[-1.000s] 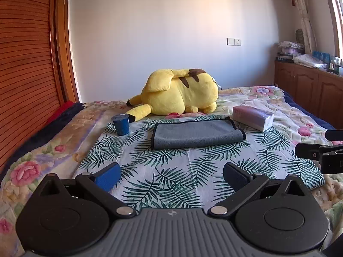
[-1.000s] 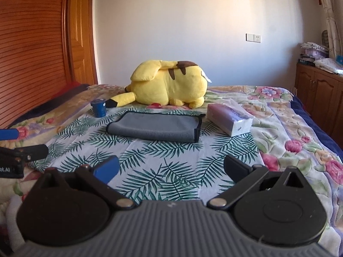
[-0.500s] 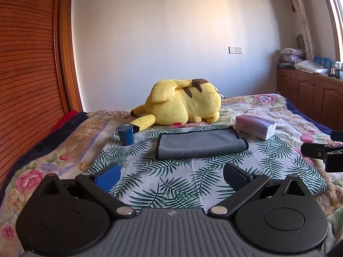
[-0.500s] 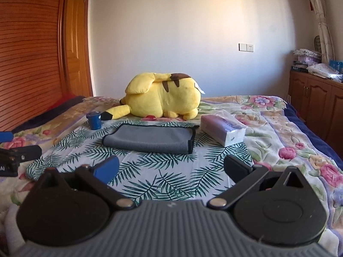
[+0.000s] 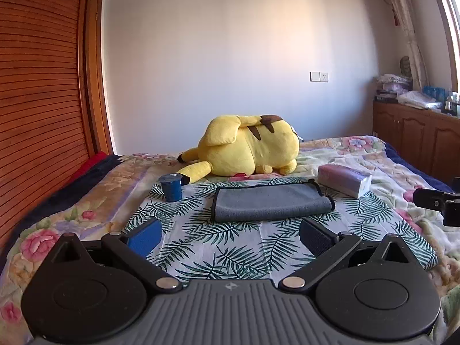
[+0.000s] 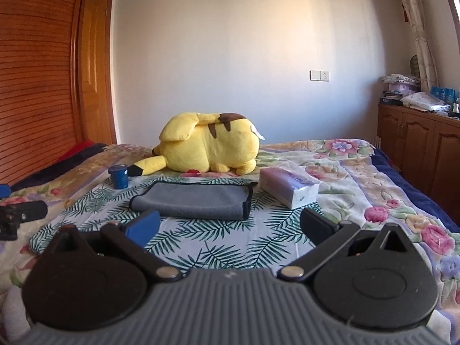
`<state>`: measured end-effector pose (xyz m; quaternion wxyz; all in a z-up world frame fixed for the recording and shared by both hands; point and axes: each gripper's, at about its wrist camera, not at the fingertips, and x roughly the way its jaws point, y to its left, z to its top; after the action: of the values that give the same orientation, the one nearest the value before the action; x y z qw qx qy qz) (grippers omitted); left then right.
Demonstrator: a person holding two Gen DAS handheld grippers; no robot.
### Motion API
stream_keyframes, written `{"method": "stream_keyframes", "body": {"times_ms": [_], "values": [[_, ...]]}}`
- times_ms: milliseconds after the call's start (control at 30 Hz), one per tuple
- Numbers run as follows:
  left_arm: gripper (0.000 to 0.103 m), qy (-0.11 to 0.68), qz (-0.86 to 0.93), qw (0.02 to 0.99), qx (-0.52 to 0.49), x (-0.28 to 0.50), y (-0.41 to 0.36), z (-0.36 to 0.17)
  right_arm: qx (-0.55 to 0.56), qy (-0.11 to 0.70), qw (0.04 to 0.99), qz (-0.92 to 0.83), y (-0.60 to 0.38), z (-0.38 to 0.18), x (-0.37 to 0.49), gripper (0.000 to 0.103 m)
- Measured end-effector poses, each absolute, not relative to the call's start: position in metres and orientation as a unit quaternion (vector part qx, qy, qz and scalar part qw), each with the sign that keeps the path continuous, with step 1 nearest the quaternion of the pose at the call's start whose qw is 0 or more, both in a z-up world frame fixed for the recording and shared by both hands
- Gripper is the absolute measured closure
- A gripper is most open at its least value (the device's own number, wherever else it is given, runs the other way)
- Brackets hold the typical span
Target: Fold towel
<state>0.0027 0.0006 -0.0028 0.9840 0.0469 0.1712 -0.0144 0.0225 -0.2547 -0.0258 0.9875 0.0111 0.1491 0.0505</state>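
Left wrist view: the grey towel [image 5: 271,202] is seen lying on the palm-leaf sheet [image 5: 230,247] spread over the bed [image 5: 373,155], already doubled over at least once, with its rounded fold toward the camera and its black-bound edges at the back and sides. The left gripper [image 5: 230,234] is held well short of it with fingers spread wide and nothing between them. In the right wrist view the right gripper [image 6: 230,224] is likewise spread and empty, low over the sheet near the towel's front fold.

The step in hand is judged to be either a pause between folds or the close of the task; which one cannot be told. If a further fold is wanted, one short bound edge would have to be pinched at both corners and carried across to the opposite edge.

Of containers, a small blue cup [image 5: 171,187] is seen standing upright left of the towel, apart from it; its contents cannot be made out. A tissue pack [image 5: 343,180] lies to the right, beside the towel, its wrapper apparently closed. A yellow plush toy [image 5: 247,146] lies behind.
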Motion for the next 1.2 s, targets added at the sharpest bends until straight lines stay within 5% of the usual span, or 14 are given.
{"method": "stream_keyframes", "body": {"times_ms": [1200], "values": [[0.0,0.171,-0.012,0.984,0.052,0.0033,0.0023,-0.0062,0.008,0.142,0.989,0.046,-0.253,-0.025,0.0207,0.0]]}}
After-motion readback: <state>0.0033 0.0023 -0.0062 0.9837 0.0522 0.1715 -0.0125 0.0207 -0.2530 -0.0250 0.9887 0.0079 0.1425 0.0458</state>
